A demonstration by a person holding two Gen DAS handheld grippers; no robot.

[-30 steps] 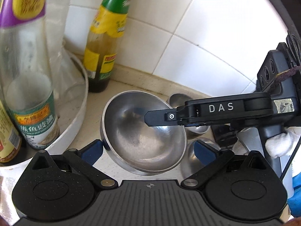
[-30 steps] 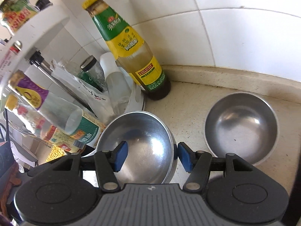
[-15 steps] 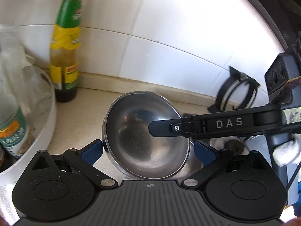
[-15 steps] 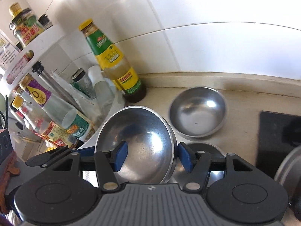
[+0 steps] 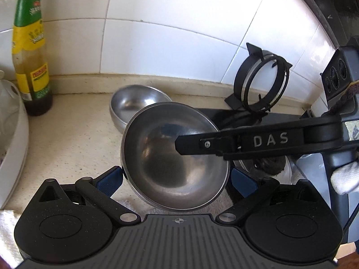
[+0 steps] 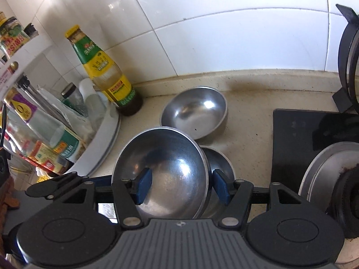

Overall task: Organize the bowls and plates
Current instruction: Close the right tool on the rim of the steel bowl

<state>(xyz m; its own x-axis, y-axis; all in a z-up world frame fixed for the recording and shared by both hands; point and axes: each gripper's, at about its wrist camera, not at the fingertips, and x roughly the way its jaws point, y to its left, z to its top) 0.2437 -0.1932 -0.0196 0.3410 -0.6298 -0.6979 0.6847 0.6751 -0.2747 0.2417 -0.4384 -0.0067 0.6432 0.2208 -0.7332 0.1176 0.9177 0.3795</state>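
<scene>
Holding a tilted steel bowl (image 5: 157, 152) off the surface (image 5: 74, 139), right of the sauce bottle (image 5: 31, 67) and nearer the cameras than it. Gripping that bowl with the left gripper (image 5: 177, 177), jaws pressed against opposite sides of its outer wall, blue pads (image 5: 111, 178) tight at the rim. Straddling the bowl's far-from-bottle rim with the right gripper (image 6: 181, 183): jaws spread wide, one pad inside the hollow, the other outside the wall, not clamped together. Seen right of the bottle, resting upright on the surface close to the tiled wall: a second steel bowl (image 6: 195, 112). Seen directly beneath the lifted one, partly hidden: a third steel bowl (image 6: 221, 163), also upright on the surface. Farther right of the bottle, past all three bowls: a black glass hob (image 6: 296, 134) with a round pan support (image 5: 262, 83). Left of the bottle, just beside it: a white round rack (image 6: 105, 139) crowded with jars.
</scene>
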